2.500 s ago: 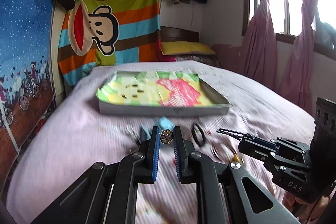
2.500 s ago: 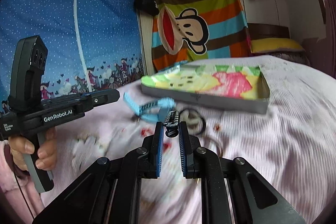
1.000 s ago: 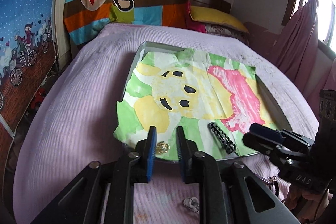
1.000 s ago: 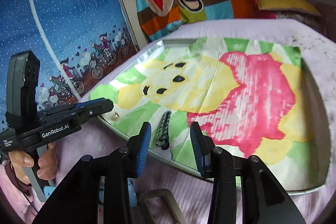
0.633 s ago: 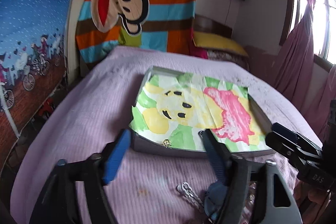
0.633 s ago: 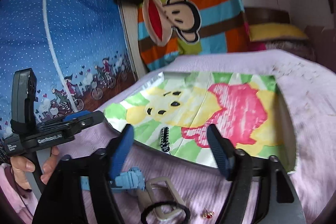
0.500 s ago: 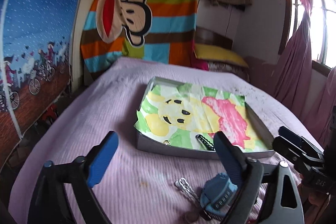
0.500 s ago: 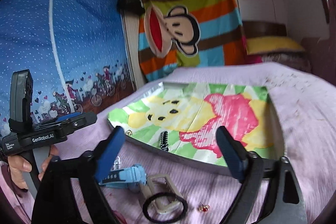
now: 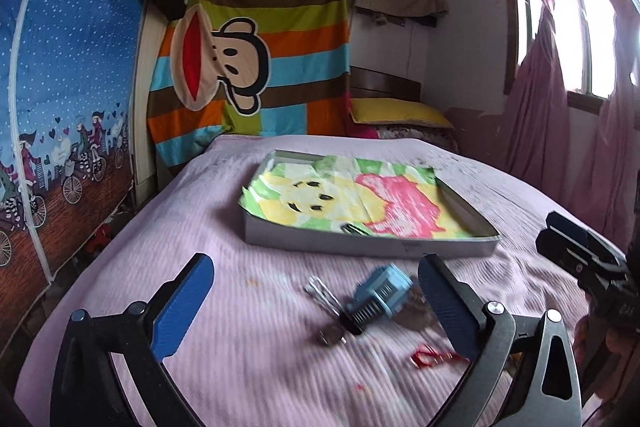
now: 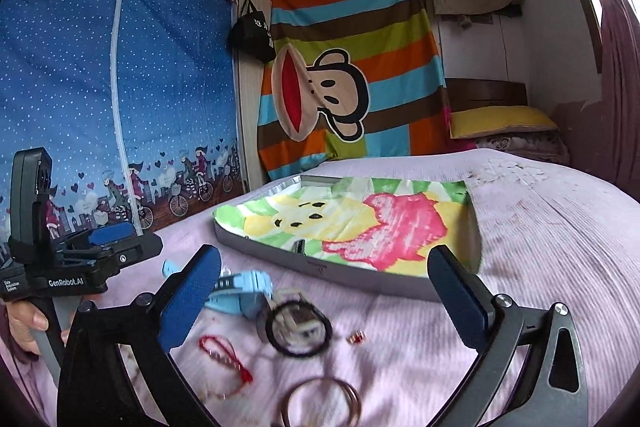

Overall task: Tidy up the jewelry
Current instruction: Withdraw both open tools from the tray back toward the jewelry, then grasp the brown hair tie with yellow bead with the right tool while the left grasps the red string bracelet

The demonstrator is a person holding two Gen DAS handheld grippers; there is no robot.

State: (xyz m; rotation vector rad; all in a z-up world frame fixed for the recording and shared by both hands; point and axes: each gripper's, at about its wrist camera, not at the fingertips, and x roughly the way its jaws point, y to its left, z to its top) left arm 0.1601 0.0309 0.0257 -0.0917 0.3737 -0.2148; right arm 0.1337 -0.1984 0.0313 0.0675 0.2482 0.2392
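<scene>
Nearby: blue watch (image 10: 240, 293), hair tie (image 10: 299, 327), bangles (image 10: 320, 403).

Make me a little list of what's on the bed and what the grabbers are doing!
surface: purple bedspread
tray: grey tray lined with cartoon paper
in tray: dark chain piece
on bed: blue watch, black hair tie, red string, gold bangles
left hand-held gripper: open, empty
right hand-held gripper: open, empty

You see a grey tray (image 10: 360, 277) lined with a green, yellow and pink cartoon paper (image 10: 360, 223), on a lilac ribbed bedspread (image 10: 560, 247); the watch (image 10: 240, 291) is light blue.
</scene>
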